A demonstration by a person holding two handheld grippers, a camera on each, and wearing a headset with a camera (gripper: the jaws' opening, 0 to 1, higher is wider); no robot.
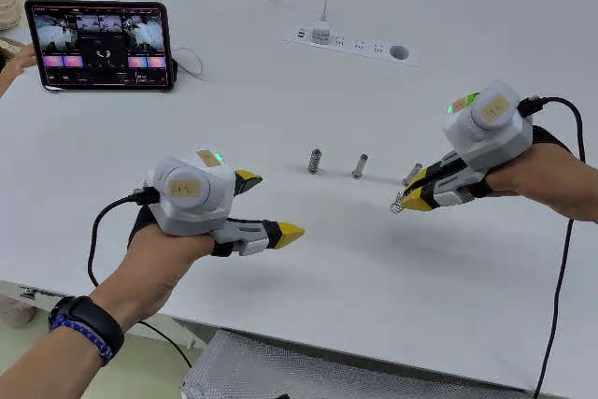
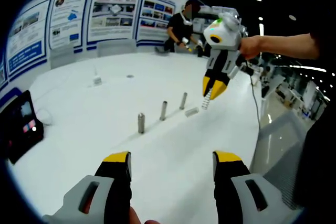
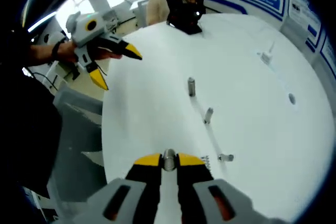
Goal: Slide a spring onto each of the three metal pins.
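Closest to the headset is the left gripper (image 1: 271, 205), held in a hand (image 1: 159, 259) with a dark wristband (image 1: 89, 324) above the near-left part of the white table (image 1: 280, 324). Its yellow-tipped jaws are spread wide with nothing between them, and they point toward the right edge of the table.

Three metal pins stand in a row at mid-table, running roughly along the near edge. The left pin (image 1: 315, 161) stands upright and looks ribbed in the head view, as if a coil sits around it. The middle pin (image 1: 360, 166) is bare and upright. The right pin (image 1: 412, 173) is just beside the tips of the right gripper (image 1: 411, 199) and stands upright in the left gripper view.

The right gripper comes in from the right edge, angled down toward the row, with its jaws pressed together on the top end of a spring (image 1: 397, 204). The spring hangs from the tips with its long axis near upright and its free end pointing down at the table, on the near side of the right pin. Whether that end touches the table cannot be told.

In the left gripper view a small pale piece (image 2: 191, 112) lies flat on the table beside the right pin; it is too small to tell what it is.

A tablet (image 1: 101, 44) with a lit screen stands near the far-left corner. A white power strip (image 1: 350, 44) lies toward the far edge, with a plug (image 1: 320, 33) and cable in it.
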